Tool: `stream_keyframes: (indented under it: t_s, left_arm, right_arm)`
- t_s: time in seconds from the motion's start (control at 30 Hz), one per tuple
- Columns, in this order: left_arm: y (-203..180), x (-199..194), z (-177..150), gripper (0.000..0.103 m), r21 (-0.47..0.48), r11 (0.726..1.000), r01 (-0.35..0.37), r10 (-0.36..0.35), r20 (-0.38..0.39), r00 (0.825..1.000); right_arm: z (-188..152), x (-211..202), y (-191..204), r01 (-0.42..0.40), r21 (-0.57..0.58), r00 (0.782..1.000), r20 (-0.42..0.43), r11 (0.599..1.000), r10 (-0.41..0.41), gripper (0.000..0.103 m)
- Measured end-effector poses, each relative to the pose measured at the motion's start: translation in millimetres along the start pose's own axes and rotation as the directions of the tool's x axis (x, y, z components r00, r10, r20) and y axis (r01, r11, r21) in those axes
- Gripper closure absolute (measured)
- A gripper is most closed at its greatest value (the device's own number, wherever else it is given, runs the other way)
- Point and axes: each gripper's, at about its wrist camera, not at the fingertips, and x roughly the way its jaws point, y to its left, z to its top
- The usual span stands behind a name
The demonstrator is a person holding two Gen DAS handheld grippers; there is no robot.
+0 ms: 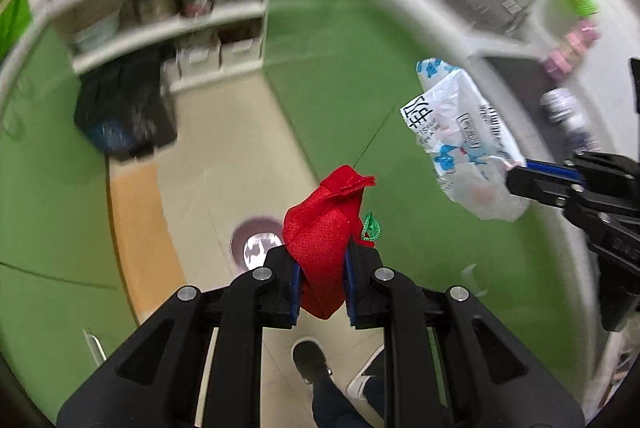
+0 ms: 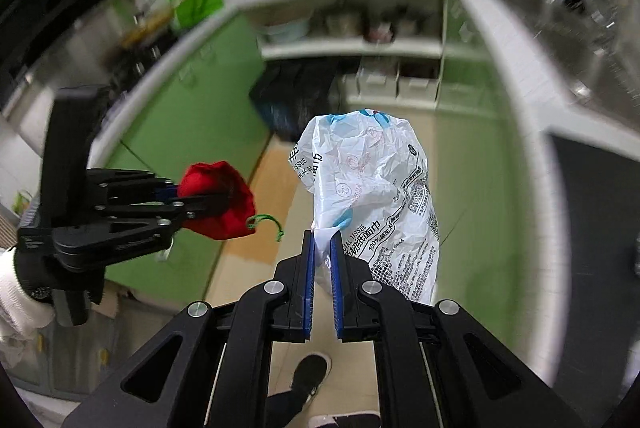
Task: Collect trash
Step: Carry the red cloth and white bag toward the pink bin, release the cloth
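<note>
My left gripper (image 1: 322,260) is shut on a red cloth pouch (image 1: 324,224) with a green drawstring; the pouch bulges up between the blue pads. In the right wrist view the same pouch (image 2: 220,200) hangs at the left in the left gripper (image 2: 208,202). My right gripper (image 2: 322,240) is shut on a crumpled white tissue wrapper (image 2: 368,188) with blue print, which stands up past the fingertips. From the left wrist view the wrapper (image 1: 464,140) hangs at the right, pinched by the right gripper (image 1: 514,174). Both are held in the air above a kitchen floor.
A black trash bag (image 2: 296,100) sits on the floor below open shelves (image 2: 352,44). Green cabinets (image 2: 188,116) line both sides of a narrow beige floor (image 1: 224,164). A round floor drain (image 1: 256,240) lies below the pouch. A person's dark shoe (image 2: 310,374) is underneath.
</note>
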Motion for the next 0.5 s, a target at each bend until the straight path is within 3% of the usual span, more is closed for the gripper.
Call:
stream_keyframes:
  t_s: [0.1, 0.23, 0.33, 0.4, 0.43, 0.47, 0.5]
  left_arm:
    - [33.1, 84.4, -17.7, 0.087, -0.034, 0.999, -0.004, 0.001, -0.066, 0.998]
    - [74.4, 191.4, -39.8, 0.086, -0.072, 0.997, -0.004, -0.005, -0.119, 0.993]
    - [95.0, 245.2, -52.0, 0.083, -0.099, 0.995, -0.006, -0.008, -0.133, 0.991]
    - [107.4, 280.4, -62.9, 0.073, -0.112, 0.994, -0.004, -0.012, -0.143, 0.99]
    - [110.9, 292.6, -66.7, 0.056, -0.115, 0.993, -0.008, -0.008, -0.145, 0.989]
    - [116.1, 305.9, -70.7, 0.029, -0.117, 0.993, -0.015, -0.002, -0.139, 0.99]
    - [119.5, 314.2, -73.1, 0.019, -0.122, 0.992, -0.009, -0.007, -0.131, 0.991]
  right_arm:
    - [-11.5, 82.0, -3.6, -0.003, 0.013, 0.998, -0.068, 1.0, 0.004, 0.096]
    - [-31.5, 160.3, -12.1, 0.01, 0.022, 0.993, -0.118, 1.0, -0.007, 0.096]
    - [-48.2, 206.5, -22.1, 0.018, 0.023, 0.99, -0.141, 1.0, -0.015, 0.096]
    - [-56.5, 233.7, -33.2, 0.019, 0.029, 0.988, -0.154, 0.999, -0.014, 0.096]
    - [-59.4, 246.4, -37.2, 0.018, 0.03, 0.987, -0.161, 0.999, -0.013, 0.096]
    - [-64.4, 254.5, -39.5, 0.017, 0.031, 0.986, -0.167, 0.999, -0.012, 0.096]
    - [-67.9, 268.6, -43.3, 0.015, 0.032, 0.984, -0.177, 0.999, -0.009, 0.096]
